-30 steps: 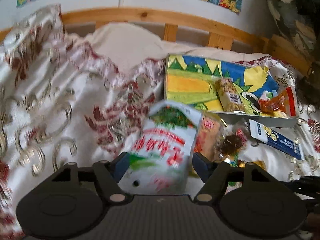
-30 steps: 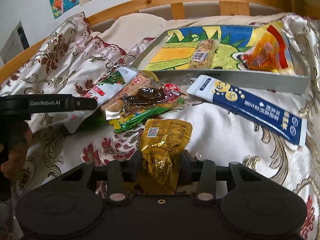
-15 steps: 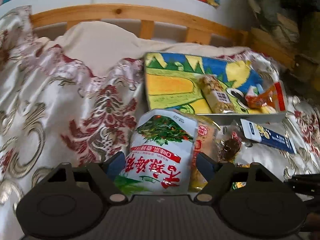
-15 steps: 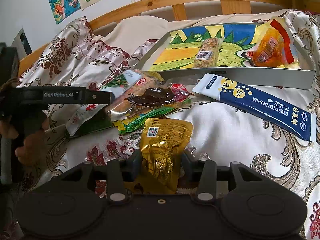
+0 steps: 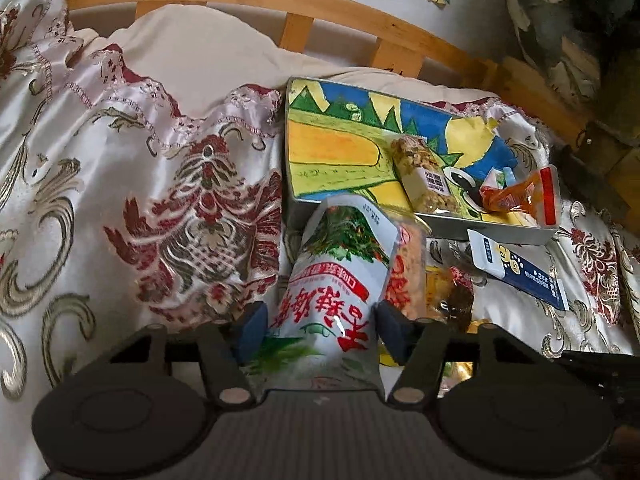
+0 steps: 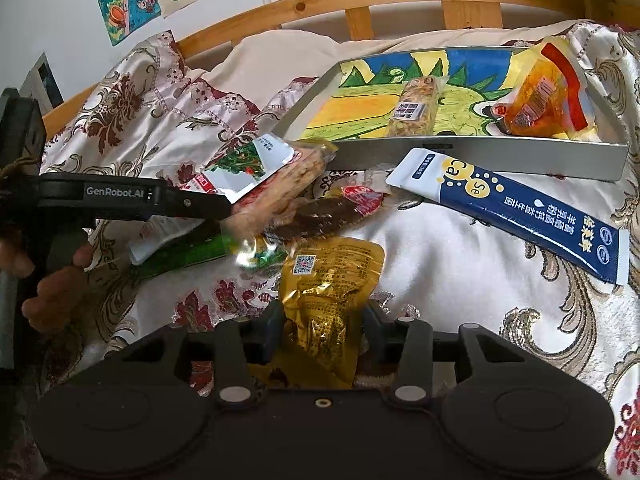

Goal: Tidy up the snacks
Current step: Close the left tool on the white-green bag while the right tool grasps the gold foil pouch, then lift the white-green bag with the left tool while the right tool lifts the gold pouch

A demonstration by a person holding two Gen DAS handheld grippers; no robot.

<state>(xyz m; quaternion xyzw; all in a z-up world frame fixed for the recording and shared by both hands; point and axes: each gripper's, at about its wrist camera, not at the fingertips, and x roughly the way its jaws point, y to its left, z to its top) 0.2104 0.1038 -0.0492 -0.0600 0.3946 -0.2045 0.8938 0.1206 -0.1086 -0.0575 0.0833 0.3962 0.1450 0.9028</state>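
My left gripper [image 5: 320, 330] is shut on a white snack bag with red lettering [image 5: 332, 292], lifted with its top near the front wall of the painted tray [image 5: 492, 236]. The bag also shows in the right wrist view [image 6: 248, 164], with the left gripper [image 6: 192, 204] beside it. My right gripper [image 6: 324, 332] is shut on a gold foil packet [image 6: 328, 292] just above the bedspread. The tray [image 6: 480, 156] holds a nut bar [image 6: 416, 104] and an orange packet [image 6: 540, 96].
A blue and white sachet [image 6: 516, 208] lies in front of the tray. An orange snack bag [image 6: 280, 188], a dark red packet [image 6: 320, 212] and a green packet [image 6: 192, 252] lie in a heap. A wooden headboard [image 6: 400, 4] stands behind.
My left gripper has carried the white bag forward and right toward the tray's front wall, and its jaws have narrowed on it. The right gripper with the gold packet has hardly moved.
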